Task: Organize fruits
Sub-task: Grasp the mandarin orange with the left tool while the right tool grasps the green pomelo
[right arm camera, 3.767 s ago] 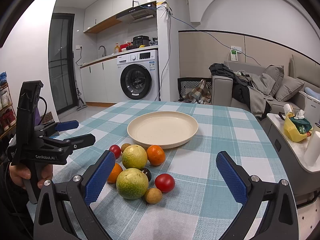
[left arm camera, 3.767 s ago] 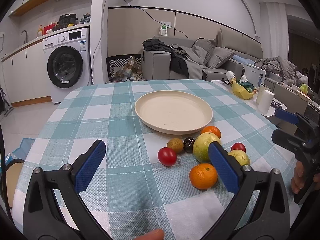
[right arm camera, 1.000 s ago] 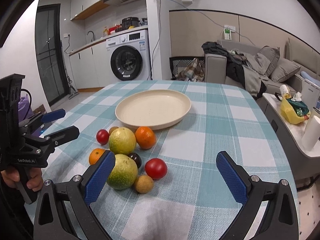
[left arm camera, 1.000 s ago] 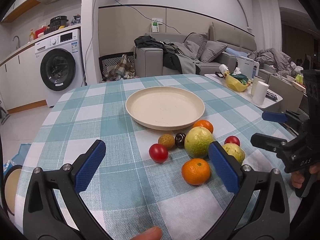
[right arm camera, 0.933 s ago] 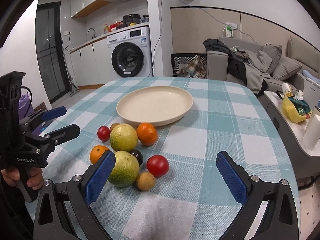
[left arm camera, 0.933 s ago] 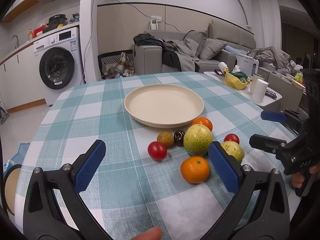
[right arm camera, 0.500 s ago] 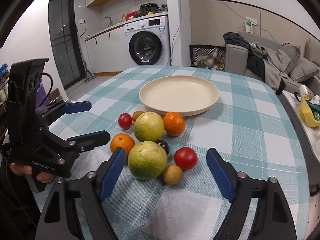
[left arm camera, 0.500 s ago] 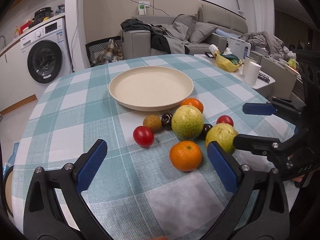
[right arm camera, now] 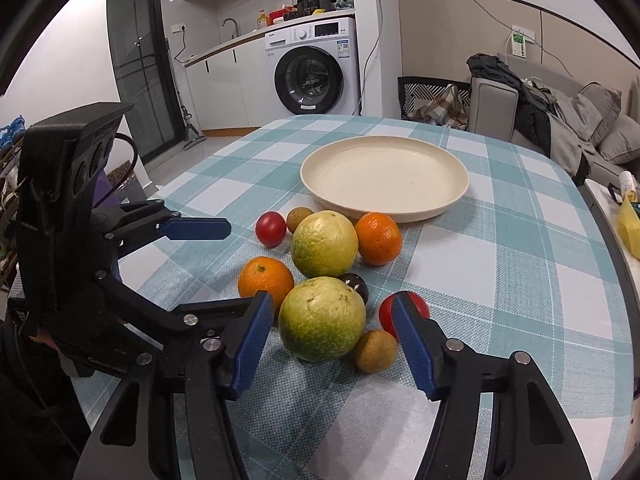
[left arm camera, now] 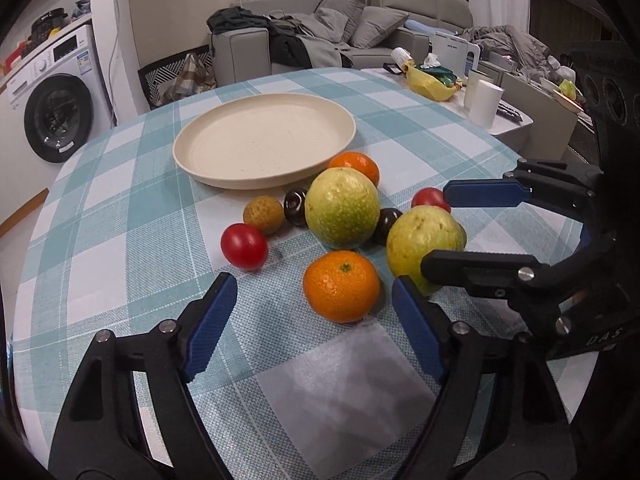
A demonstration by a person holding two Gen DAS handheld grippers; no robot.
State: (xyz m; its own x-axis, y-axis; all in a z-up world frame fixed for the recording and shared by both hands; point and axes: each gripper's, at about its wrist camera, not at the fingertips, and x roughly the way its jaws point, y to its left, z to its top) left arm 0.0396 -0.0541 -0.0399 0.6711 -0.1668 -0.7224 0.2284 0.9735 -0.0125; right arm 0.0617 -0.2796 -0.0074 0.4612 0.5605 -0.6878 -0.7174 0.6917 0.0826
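this is a lived-in home, an open-plan flat where kitchen, dining and living areas run together. a dining table (right arm camera: 520, 248) with a teal and white checked cloth stands in the middle. behind it a front-loading washing machine (right arm camera: 316, 68) sits under a kitchen counter (right arm camera: 224, 46) with a tap, bottles and a black cooker on top, white cupboards below and an extractor hood above. on the other side a grey sofa (left arm camera: 320, 36) is piled with cushions and loose clothes. a low side table (left arm camera: 492, 116) beside it carries a paper roll, a yellow bag and other clutter.
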